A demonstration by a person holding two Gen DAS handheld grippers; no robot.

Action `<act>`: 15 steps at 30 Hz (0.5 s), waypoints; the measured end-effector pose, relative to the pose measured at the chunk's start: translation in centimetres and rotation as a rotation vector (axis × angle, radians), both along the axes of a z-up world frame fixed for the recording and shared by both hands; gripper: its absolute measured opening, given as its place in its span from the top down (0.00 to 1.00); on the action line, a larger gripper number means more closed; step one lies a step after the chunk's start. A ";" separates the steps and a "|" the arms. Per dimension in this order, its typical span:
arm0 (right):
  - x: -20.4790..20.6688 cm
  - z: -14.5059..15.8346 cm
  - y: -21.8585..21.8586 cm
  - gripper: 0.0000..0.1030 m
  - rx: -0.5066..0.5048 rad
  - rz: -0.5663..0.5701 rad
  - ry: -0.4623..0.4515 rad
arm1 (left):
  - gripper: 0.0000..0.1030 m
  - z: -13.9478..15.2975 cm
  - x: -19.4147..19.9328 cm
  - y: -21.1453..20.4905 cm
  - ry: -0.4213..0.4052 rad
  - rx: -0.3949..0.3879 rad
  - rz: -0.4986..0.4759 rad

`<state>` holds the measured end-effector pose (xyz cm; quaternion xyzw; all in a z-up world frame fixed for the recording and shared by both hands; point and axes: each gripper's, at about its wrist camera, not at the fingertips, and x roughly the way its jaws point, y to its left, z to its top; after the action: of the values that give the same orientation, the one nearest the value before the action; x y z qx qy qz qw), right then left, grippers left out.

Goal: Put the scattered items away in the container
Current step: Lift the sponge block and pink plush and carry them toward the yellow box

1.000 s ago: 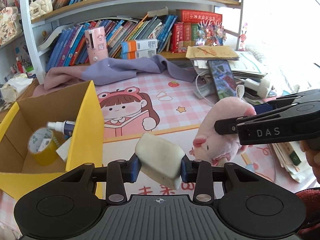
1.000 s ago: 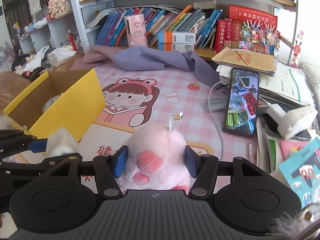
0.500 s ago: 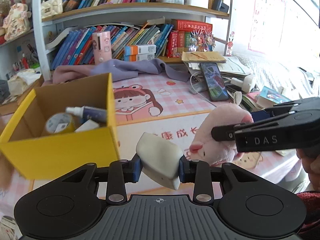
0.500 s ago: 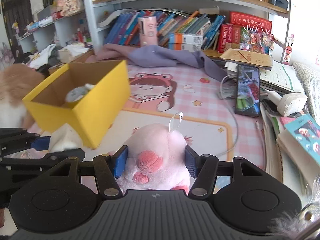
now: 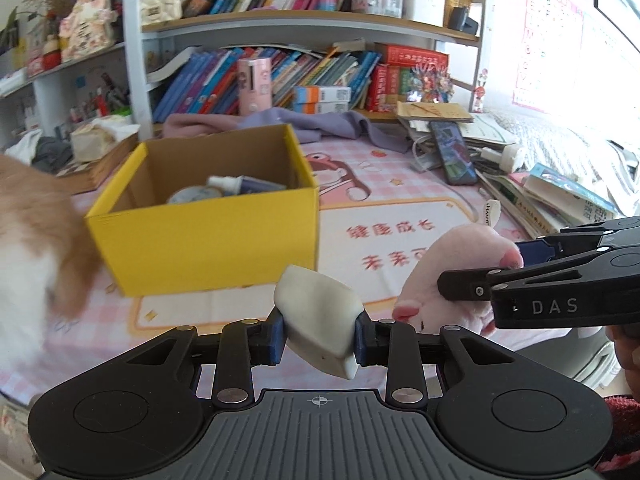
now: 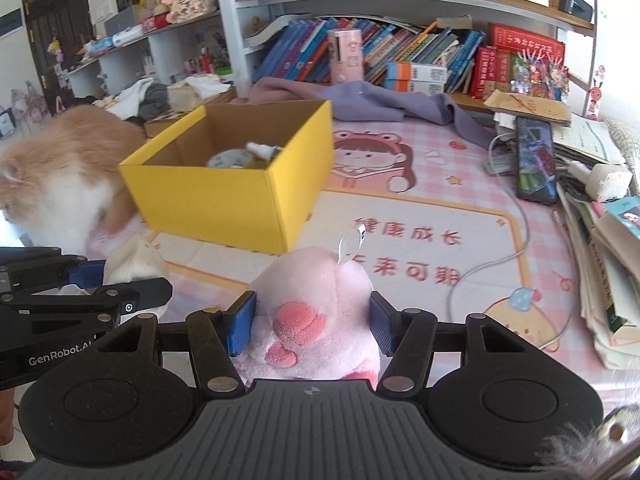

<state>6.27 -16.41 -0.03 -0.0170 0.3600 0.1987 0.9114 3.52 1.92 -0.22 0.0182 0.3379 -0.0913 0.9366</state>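
The yellow cardboard box (image 5: 208,240) sits left of centre in both views on a pink checked cartoon mat (image 6: 420,248), with a tape roll (image 5: 192,196) and a spray bottle (image 5: 240,183) inside. The left gripper (image 5: 320,330) clamps a white squishy block (image 5: 320,320) at lower centre. The right gripper (image 6: 312,322) squeezes a pink plush toy (image 6: 316,320). Packed bookshelves (image 5: 320,72) fill the top; an orange-and-white cat (image 6: 64,176) stands at left, and a phone (image 6: 536,160) lies at right.
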 end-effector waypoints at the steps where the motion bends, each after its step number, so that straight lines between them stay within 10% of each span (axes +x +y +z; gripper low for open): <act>1: -0.2 0.0 0.4 0.45 0.001 0.007 -0.001 | 0.71 0.0 -0.3 0.4 0.003 0.000 0.007; 15: -1.3 0.0 4.4 0.45 -0.039 0.089 0.004 | 0.71 -0.6 -2.2 4.2 0.029 0.010 0.095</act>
<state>4.93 -11.97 -0.02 -0.0503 0.3645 0.2321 0.9004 1.35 6.09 -0.82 0.0055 0.3522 -0.0455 0.9348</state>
